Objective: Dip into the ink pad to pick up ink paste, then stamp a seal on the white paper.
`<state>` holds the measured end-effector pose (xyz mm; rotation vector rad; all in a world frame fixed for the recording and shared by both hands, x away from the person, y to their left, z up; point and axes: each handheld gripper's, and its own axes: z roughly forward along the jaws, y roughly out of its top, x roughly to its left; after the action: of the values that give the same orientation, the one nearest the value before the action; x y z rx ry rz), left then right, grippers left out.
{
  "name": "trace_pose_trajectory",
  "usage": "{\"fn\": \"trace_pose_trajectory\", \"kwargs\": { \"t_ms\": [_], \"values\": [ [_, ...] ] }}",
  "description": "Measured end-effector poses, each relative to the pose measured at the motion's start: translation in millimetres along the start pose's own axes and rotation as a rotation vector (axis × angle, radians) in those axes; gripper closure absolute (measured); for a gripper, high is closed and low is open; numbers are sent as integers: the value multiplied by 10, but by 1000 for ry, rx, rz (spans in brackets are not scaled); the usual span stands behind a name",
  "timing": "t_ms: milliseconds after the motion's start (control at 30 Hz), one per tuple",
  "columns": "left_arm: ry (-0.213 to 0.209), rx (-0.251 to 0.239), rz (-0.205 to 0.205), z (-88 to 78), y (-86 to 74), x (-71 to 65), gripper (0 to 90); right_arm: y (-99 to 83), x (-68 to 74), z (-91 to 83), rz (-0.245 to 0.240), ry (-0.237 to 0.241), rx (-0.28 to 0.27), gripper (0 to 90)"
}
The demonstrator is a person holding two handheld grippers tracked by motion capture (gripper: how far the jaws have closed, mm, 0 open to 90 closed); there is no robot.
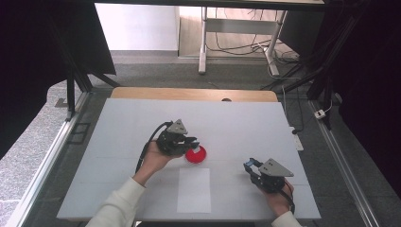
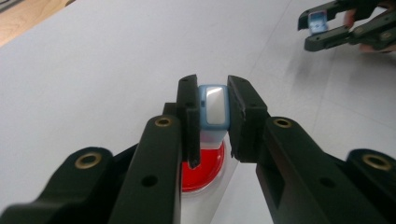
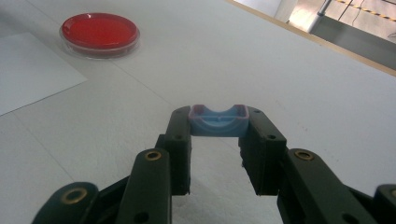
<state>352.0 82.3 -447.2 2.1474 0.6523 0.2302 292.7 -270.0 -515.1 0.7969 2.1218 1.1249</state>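
From the left claw's own camera, its jaws and the pale blue piece [image 2: 213, 108] cover most of the red dish [image 2: 205, 170], whose lower part blurs, while the right claw [image 2: 327, 29] is cropped by the top-right edge.

Cream sleeves [image 1: 120, 201], black grippers with brass-ringed screw holes, grey three-cornered top plates, black trailing cables

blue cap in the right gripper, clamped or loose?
Clamped: the right gripper pinches the blue cap from both sides, clear of the table.
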Motion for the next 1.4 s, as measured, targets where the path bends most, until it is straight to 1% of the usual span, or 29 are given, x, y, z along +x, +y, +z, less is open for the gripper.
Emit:
{"fn": "trace_pose_trajectory", "kwargs": {
  "t_ms": [233,467,700,1000,1200,1400],
  "values": [
    [-38,-47,-13,-125,26,-7,752,-3,-1,7,2,3,0,643],
    [-73,-76,-15,-232,48,-17,751,-2,-4,3,0,-1,0,643],
    [-109,-95,-15,-295,53,-50,751,0,-3,5,-1,-2,-3,643],
    [-127,-108,-7,-362,59,-86,750,1,-7,-2,-3,-3,-3,643],
    [-127,-103,-4,-380,40,-96,750,3,-7,8,-5,-2,-6,643],
    [-126,-90,-9,-371,-4,-102,750,9,0,19,-7,3,-7,643]
  ]
}}
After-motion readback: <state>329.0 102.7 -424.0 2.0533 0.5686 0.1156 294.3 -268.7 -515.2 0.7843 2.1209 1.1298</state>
